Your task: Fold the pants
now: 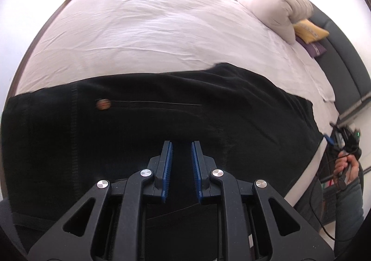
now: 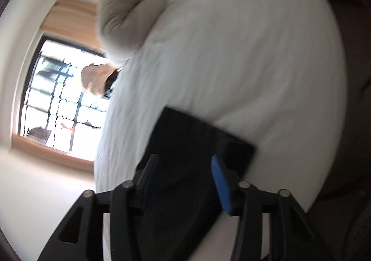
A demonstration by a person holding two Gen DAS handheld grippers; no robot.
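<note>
Bare white sheet (image 1: 143, 27) beyond the black pants (image 1: 162, 117); rolled duvet (image 1: 273, 4) and pillows (image 1: 309, 30) along the headboard side

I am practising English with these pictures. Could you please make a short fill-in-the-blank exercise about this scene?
1. The pants on the bed sheet are ___ in colour.
2. The pads of the left gripper are ___.
3. The round button on the pants looks ___.
4. The jaws of the right gripper stand ___.

Missing words: black; blue; brown; open
</note>
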